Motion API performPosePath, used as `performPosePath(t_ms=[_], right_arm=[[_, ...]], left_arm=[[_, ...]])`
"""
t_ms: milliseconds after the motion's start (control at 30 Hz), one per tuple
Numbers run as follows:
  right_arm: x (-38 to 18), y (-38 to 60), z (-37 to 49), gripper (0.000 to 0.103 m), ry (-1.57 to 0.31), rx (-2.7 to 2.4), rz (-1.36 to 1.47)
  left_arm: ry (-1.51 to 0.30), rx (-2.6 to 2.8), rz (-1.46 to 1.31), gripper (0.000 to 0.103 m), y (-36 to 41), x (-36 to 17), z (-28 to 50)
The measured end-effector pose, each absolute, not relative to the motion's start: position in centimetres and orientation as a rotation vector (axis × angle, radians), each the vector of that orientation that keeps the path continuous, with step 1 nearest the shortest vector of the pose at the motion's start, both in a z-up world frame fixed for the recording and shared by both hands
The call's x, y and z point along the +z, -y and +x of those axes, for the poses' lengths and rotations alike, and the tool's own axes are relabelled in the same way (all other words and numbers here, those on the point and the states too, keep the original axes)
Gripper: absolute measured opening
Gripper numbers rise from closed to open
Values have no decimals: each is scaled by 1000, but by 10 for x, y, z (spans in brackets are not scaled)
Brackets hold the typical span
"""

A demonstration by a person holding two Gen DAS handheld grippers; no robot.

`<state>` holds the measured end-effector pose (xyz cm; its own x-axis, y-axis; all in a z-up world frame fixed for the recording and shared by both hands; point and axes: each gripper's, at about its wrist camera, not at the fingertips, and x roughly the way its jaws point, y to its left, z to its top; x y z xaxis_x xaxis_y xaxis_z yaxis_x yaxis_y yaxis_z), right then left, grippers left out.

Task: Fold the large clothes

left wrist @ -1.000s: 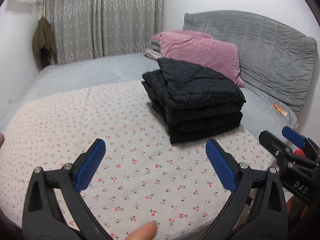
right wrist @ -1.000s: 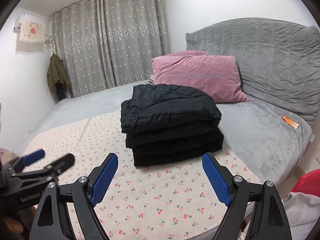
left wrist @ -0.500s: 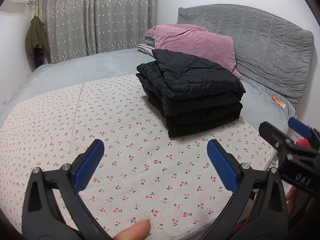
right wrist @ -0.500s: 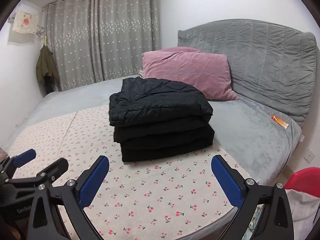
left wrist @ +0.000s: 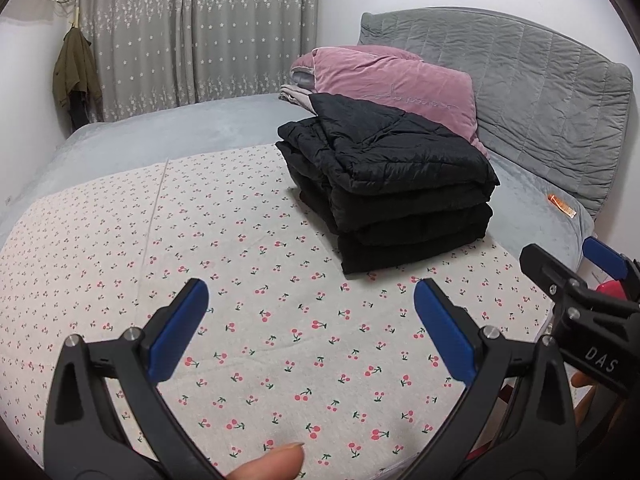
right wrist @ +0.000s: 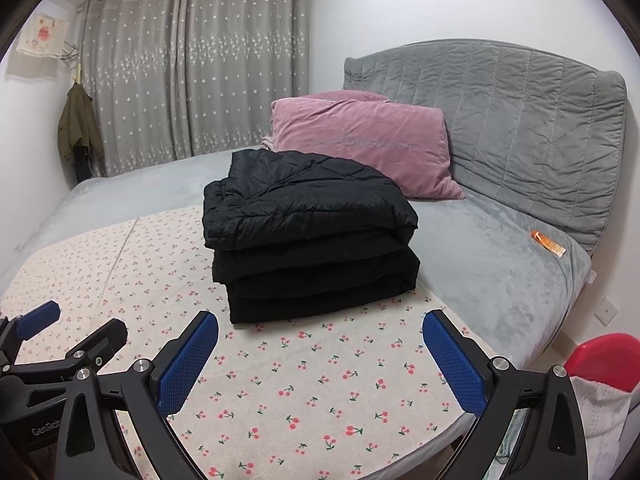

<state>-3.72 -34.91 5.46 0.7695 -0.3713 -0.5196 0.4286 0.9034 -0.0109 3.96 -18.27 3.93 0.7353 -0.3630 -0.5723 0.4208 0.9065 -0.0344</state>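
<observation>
A black padded jacket lies folded in a thick stack on the cherry-print sheet, near the pink pillow; it also shows in the right wrist view. My left gripper is open and empty, held over the sheet well short of the stack. My right gripper is open and empty, just in front of the stack's near edge. Each gripper shows at the edge of the other's view: the right one and the left one.
A pink pillow and grey quilted headboard stand behind the stack. A small orange tube lies on the grey blanket at the right. A red object sits off the bed's right edge. Curtains and a hanging green coat are at the back.
Both grippers have drawn back and lowered slightly from the stack, staying open. The folded jacket has not moved.
</observation>
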Motion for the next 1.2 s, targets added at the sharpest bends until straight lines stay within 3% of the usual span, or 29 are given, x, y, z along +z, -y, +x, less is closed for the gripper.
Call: performPosePath(t_ms=[1200], right_arm=[[44,351,-35,103,-550,-473,73]], left_arm=[[-603,-414,113,102,196,31,46]])
